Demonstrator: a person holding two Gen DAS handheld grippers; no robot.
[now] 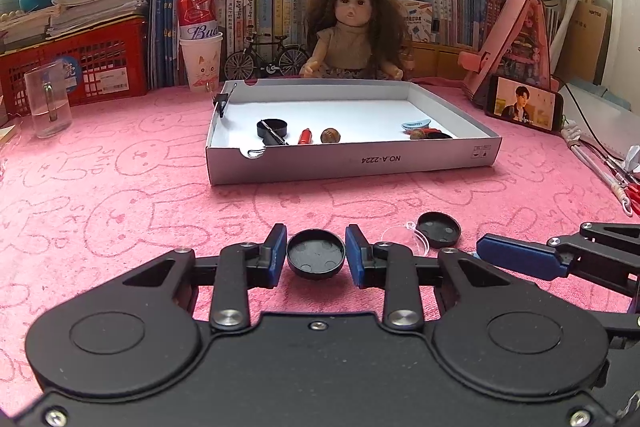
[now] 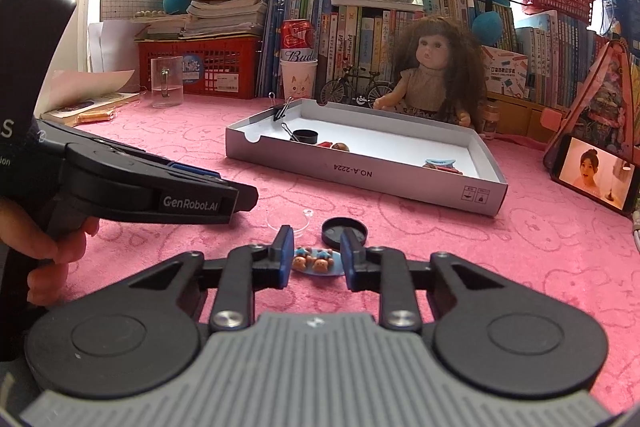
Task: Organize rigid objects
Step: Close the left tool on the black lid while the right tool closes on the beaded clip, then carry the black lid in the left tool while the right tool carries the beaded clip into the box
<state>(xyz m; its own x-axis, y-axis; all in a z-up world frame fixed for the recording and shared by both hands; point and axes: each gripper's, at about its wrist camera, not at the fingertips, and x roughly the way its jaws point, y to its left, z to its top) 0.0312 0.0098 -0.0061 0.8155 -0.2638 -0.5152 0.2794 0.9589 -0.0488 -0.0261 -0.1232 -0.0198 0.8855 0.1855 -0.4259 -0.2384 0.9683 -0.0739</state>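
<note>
Where the left wrist view ends at its right edge, the right gripper (image 1: 520, 257) is cut off, so only one blue pad and part of its black linkage show there and its jaws cannot be read from that view.

Item: left gripper (image 1: 316, 254), black with blue pads, closed on a round black plastic lid (image 1: 316, 254) lying hollow side up on the pink bunny-print cloth (image 1: 120, 211); both pads touch the lid's rim. In the right wrist view this gripper (image 2: 244, 197) appears only side-on, a hand (image 2: 52, 247) on its grip, its catch hidden.

Item: right gripper (image 2: 314, 259), closed on a small pale-blue hair clip with two brown bear figures (image 2: 316, 261); the pads press its two ends. The clip is out of sight in the left view.

Item: second round black lid (image 1: 438, 229), loose on the cloth just beyond the right gripper; beside it a clear plastic disc with a hanging tab (image 1: 404, 239), faint against the cloth.

Item: shallow white cardboard box lid marked NO.A-2224 (image 1: 352, 163), well beyond both grippers. Contents partly masked by its near wall: a black round cap (image 1: 272, 127), a red cylinder (image 1: 306, 136), a brown bead (image 1: 330, 135), a blue clip (image 1: 416, 125), black binder clips on the left wall (image 1: 221, 101).
</note>
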